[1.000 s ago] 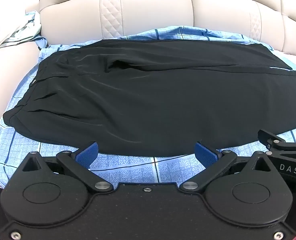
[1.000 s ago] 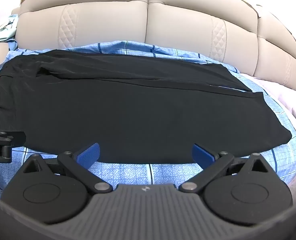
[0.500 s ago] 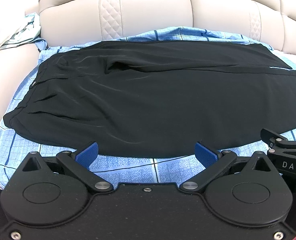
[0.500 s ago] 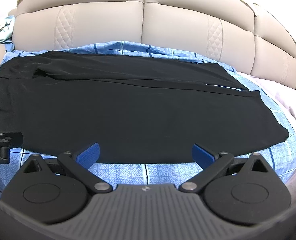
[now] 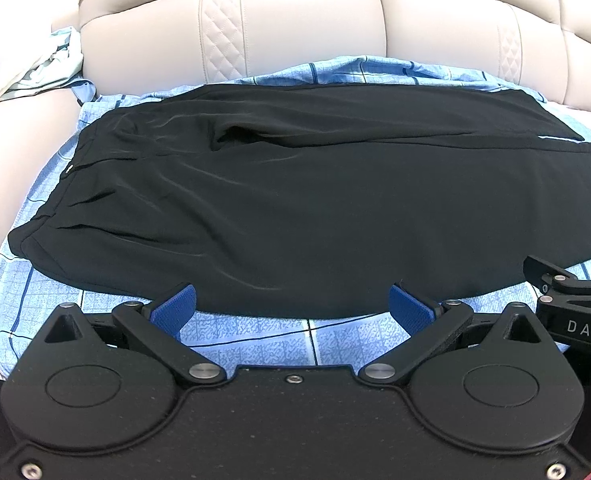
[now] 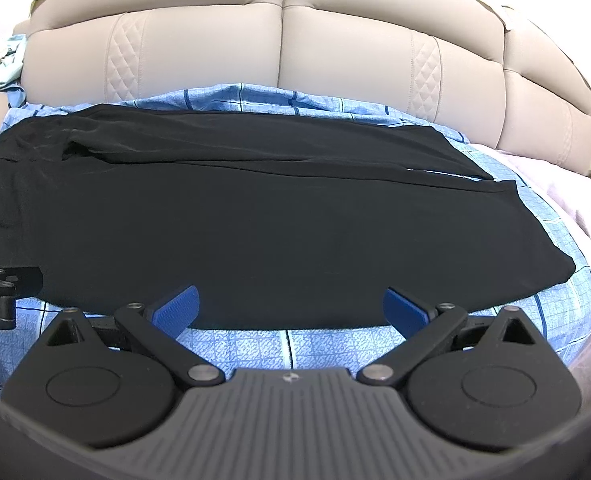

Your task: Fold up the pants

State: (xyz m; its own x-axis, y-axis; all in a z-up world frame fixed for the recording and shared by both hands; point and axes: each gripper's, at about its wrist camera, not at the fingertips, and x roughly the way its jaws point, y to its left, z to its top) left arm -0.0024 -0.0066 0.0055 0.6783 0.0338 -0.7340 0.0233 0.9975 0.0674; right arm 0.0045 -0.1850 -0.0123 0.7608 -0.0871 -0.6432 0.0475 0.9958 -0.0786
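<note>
The black pants [image 5: 315, 200] lie flat on a blue checked sheet [image 5: 255, 336], long axis left to right, gathered waistband left, hems right. Smooth, faintly wrinkled fabric fronts a padded beige headboard [image 6: 287, 52]. The left gripper [image 5: 293, 308] and right gripper [image 6: 291, 304] hover at the near edge, fingers spread, holding nothing.

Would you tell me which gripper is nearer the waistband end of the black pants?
Left. The left gripper sits nearer the waistband end of the black pants; the right gripper faces their leg end.

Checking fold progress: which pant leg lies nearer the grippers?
The wide black pant leg in front; the narrower black leg lies behind it, against the beige sofa backrest.
</note>
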